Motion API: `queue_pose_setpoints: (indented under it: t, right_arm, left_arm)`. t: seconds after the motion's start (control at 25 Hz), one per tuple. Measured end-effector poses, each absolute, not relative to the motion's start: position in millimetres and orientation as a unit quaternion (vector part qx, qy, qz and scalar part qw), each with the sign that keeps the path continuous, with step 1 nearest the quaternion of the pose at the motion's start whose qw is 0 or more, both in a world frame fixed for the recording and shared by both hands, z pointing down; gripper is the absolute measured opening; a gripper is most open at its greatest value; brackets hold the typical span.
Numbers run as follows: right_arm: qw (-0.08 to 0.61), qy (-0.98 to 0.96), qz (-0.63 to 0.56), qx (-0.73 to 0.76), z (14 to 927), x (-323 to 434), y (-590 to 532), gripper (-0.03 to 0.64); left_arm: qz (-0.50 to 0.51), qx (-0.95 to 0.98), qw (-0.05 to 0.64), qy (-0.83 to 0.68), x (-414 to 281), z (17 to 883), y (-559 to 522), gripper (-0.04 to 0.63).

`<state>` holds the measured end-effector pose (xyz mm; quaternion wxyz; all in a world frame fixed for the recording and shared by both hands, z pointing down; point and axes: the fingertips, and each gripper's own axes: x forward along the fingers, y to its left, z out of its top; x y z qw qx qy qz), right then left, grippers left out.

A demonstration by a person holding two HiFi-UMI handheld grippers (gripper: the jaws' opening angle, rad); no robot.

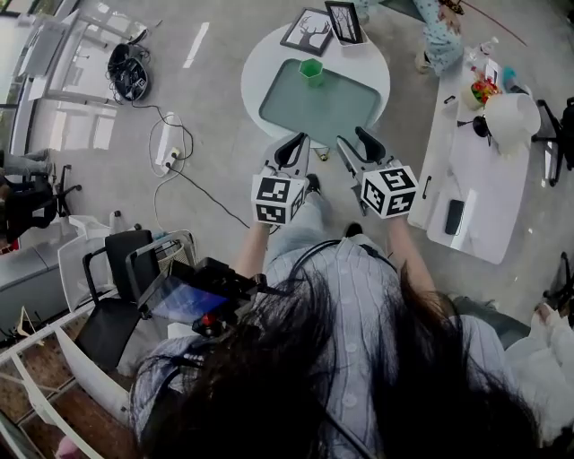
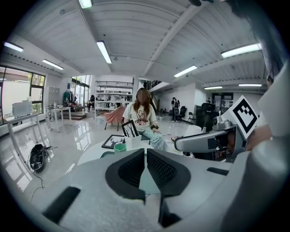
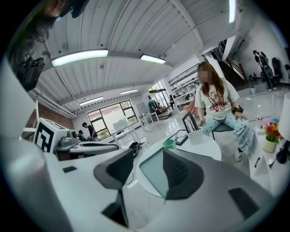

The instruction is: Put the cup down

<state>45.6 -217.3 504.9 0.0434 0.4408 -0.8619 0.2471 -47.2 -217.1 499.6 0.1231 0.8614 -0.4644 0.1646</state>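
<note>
green cup (image 1: 311, 70) on the far tray (image 1: 350, 112) looks light, stiff plastic; pinch its rim. left gripper (image 1: 293, 143) jaws together, right gripper (image 1: 356, 141) spread, empty.

Cup (image 1: 311, 70): one, green. Tray (image 1: 336, 108): one, green. Picture frames: two – flat frame (image 1: 307, 31), upright frame (image 1: 345, 21). Tabletops: two – round tabletop (image 1: 256, 81), long tabletop (image 1: 480, 179). Phone (image 1: 455, 216): one, dark. Flower pot (image 3: 271, 144): one. Grippers: two – left gripper (image 1: 299, 140), right gripper (image 1: 355, 139). Jaws: two per gripper, four total. Marker cubes: two – left cube (image 1: 279, 199), right cube (image 1: 388, 190). Seated person (image 3: 217, 102) beyond round tabletop: one. Cable bundle (image 1: 128, 70) on floor: one.
</note>
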Motion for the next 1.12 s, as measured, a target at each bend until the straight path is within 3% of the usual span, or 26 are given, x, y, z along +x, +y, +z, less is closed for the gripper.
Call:
queue_pose_setpoints:
  t: [0.52,1.12]
  right_arm:
    - [0.02,-0.879,0.248,0.407,500,99,-128,0.132]
    - [0.018,-0.884,0.273,0.379,509,89,-85,0.118]
  left_arm:
    - [0.168,0.834,0.132,-0.508,4,510,-108,0.026]
    - [0.205,0.817,0.135,-0.522,-5,509,-53,0.026]
